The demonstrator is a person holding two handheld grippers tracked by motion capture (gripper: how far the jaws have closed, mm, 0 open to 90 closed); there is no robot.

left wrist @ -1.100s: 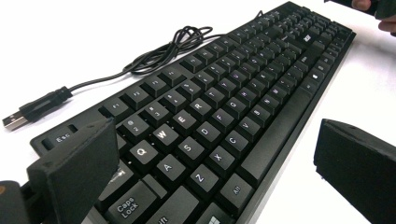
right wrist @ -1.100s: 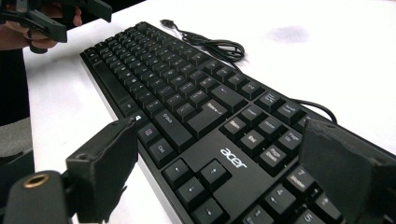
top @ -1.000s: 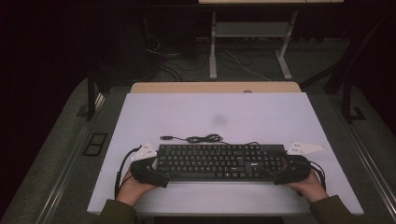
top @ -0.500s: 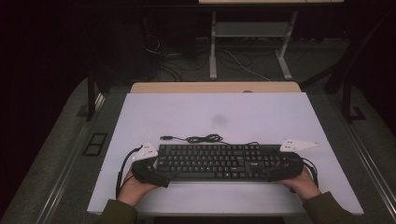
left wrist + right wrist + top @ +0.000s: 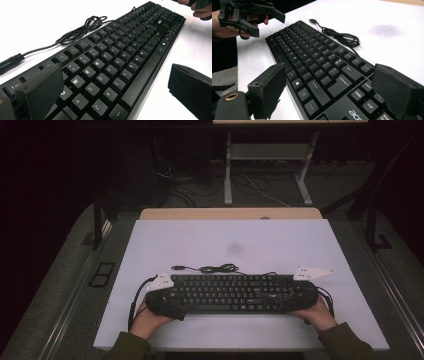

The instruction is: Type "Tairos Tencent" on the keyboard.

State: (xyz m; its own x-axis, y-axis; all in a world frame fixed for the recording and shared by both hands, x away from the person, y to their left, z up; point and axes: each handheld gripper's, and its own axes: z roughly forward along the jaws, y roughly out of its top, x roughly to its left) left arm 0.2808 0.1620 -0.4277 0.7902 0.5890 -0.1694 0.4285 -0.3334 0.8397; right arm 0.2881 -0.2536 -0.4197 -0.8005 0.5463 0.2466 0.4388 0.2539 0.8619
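A flat black plastic keyboard point(image 5: 227, 293) lies near the front edge of the white table point(image 5: 225, 245), its thin black cable point(image 5: 212, 268) coiled loosely just behind it with the plug lying free. The left gripper point(image 5: 161, 301) sits at the keyboard's left end and the right gripper point(image 5: 300, 295) at its right end; in the gripper views each stands wide open with its jaws straddling the board's short end, one over the far edge and one off the near edge, clamping nothing. The keyboard looks rigid and fairly light, though long enough to sag or twist if lifted by one end, so taking it by the bare frame edges at both ends seems wisest; keycaps could pop or press under the pads. The keyboard's underside and feet are hidden, and whether any pad already touches the frame cannot be told.
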